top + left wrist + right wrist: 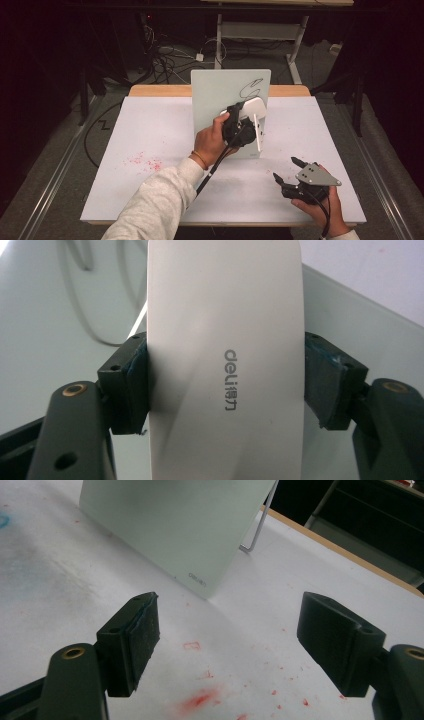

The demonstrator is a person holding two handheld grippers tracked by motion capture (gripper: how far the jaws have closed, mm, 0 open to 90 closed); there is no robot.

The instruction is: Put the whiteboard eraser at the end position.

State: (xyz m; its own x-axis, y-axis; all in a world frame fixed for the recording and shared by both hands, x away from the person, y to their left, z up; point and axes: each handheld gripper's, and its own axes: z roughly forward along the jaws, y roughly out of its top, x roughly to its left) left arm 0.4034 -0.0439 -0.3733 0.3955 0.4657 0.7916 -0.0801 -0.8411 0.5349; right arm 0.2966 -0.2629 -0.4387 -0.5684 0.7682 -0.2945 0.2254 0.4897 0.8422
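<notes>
One eraser [225, 365] is clamped by the left hand-held gripper [243, 125] against the board [220, 90], below the scribble [250, 88], for wiping; right hand-held gripper [286, 170] is parked released beside the board.

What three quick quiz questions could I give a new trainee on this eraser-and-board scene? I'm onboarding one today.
1. True or false: the left claw is shut on the eraser.
2. The scribble on the board sits: A) top right, B) bottom left, C) centre.
3. Fill in: the right claw is ____ and hangs over the table, near red stains.

Key: 1 true; 2 A; 3 open.
</notes>
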